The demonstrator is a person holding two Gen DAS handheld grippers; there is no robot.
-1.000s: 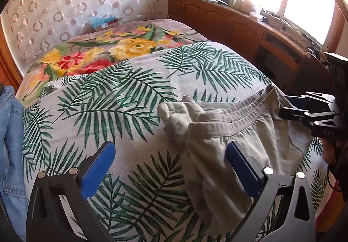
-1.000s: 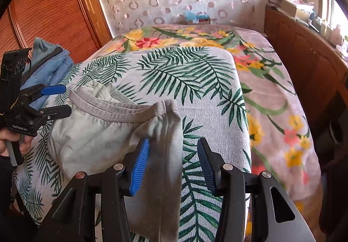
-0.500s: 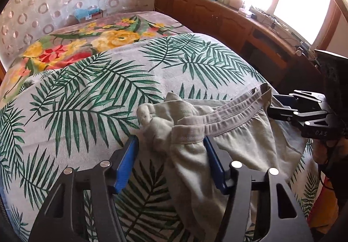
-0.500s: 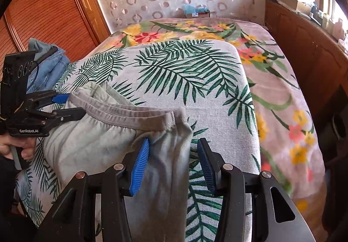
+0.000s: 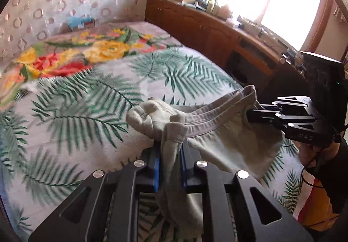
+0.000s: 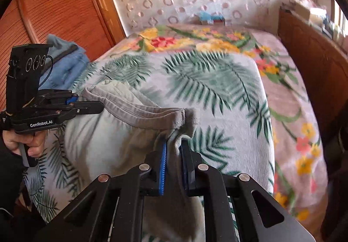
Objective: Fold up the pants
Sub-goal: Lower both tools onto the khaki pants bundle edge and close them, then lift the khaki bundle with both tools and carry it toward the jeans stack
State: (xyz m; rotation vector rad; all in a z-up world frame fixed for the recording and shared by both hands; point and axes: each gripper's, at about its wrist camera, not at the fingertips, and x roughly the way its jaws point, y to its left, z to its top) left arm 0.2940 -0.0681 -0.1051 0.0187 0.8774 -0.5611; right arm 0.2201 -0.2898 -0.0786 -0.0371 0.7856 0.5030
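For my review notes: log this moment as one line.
left gripper: closing on pants waistband | right gripper: closing on waistband | pants: on bed

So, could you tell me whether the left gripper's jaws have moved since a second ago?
Yes. The left gripper stood wide open over the palm-leaf blanket; its jaws are closing inward, and the pants waistband corner is now pinched between them.

A palm-leaf blanket point(image 6: 217, 89) covers the near part of the bed, with a floral cover point(image 5: 91, 50) beyond it. Blue jeans point(image 6: 65, 65) lie at its left edge by a wooden wardrobe point(image 6: 54, 7); a cluttered wooden cabinet point(image 5: 206, 31) runs under the right window.
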